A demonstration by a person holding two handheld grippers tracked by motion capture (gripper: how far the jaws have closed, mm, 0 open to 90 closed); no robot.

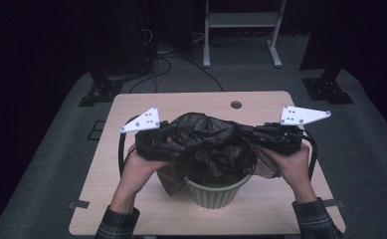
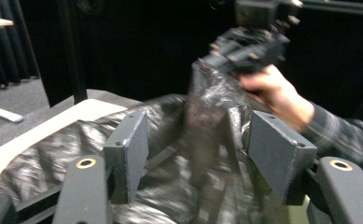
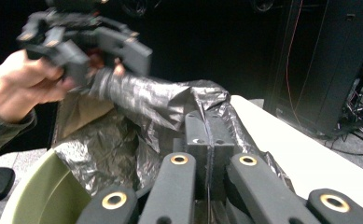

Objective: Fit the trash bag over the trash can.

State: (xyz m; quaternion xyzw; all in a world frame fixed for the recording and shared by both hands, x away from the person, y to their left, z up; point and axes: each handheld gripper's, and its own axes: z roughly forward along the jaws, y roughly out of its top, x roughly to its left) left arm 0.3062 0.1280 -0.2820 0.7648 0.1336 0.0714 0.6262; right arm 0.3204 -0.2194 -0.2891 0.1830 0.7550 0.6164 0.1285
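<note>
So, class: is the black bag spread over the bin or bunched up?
Bunched up: the black bag hangs crumpled between both grippers above the bin, its rim still uncovered.

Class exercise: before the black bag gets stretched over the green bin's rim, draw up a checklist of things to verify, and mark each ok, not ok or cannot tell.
1. Right claw shut on the black bag: ok.
2. Left claw gripping the bag: not ok; jaws stand apart, film loose between them.
3. Green bin upright on the table: ok.
4. Bag hanging into the bin: ok.
5. Bag free of tears: cannot tell.
</note>
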